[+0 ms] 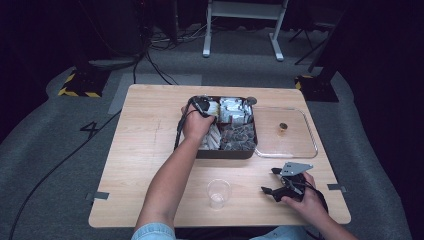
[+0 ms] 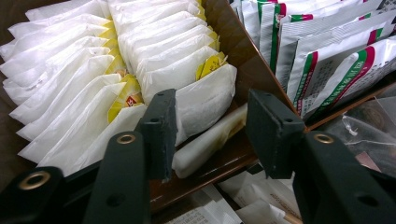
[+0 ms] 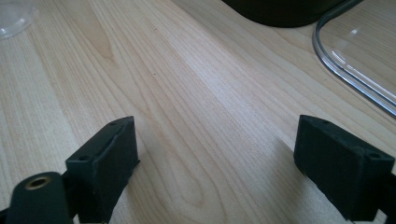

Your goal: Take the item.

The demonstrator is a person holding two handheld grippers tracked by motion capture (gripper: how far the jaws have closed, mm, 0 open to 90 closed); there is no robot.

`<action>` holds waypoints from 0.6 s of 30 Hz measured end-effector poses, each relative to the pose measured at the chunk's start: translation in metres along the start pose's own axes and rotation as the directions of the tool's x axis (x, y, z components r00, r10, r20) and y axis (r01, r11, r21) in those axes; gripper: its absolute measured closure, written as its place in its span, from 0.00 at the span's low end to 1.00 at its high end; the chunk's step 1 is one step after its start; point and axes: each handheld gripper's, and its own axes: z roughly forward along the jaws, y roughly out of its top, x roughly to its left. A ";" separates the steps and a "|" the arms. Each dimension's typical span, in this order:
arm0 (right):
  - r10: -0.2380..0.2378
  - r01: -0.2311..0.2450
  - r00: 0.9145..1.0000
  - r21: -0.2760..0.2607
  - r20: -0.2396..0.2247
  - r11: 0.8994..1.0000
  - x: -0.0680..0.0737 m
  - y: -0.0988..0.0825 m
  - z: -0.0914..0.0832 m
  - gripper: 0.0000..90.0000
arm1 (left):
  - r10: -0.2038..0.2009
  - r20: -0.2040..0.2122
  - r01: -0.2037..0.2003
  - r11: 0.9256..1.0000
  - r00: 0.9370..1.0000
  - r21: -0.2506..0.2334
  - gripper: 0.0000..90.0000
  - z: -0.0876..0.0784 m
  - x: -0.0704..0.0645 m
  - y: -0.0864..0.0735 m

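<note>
Up near the middle of the high view, the person's left hand [image 1: 196, 125] reaches into the dark box [image 1: 227, 153] on the table [image 1: 145, 145], with the left gripper [image 1: 204, 107] pointing down over its upper-left compartment. Seen from the left gripper view, that gripper [image 2: 211, 133] has its jaws apart, gripping nothing, and they straddle the nearest white sachet [image 2: 201, 100] at the end of a tight row of white packets with yellow tabs. A loose white packet [image 2: 210, 140] lies flat below it, against the brown divider [image 2: 243, 65]. At upper right of that view stand green-and-red striped packets [image 2: 327, 51] in the next compartment.

To the box's right in the high view lies a clear lid [image 1: 295, 145] with a small brown knob [image 1: 283, 128]. A clear cup [image 1: 219, 193] stands at lower centre. At lower right, the right gripper [image 1: 274, 182] rests low over the bare wood, held in the right hand [image 1: 305, 200]. Its own view shows the right gripper [image 3: 215, 154] wide open and empty.
</note>
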 end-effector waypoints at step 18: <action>0.001 -0.001 1.000 0.000 0.000 1.000 0.000 0.000 0.000 0.15 | 0.087 -0.025 -0.087 0.996 0.996 0.003 0.68 -0.011 -0.008 0.004</action>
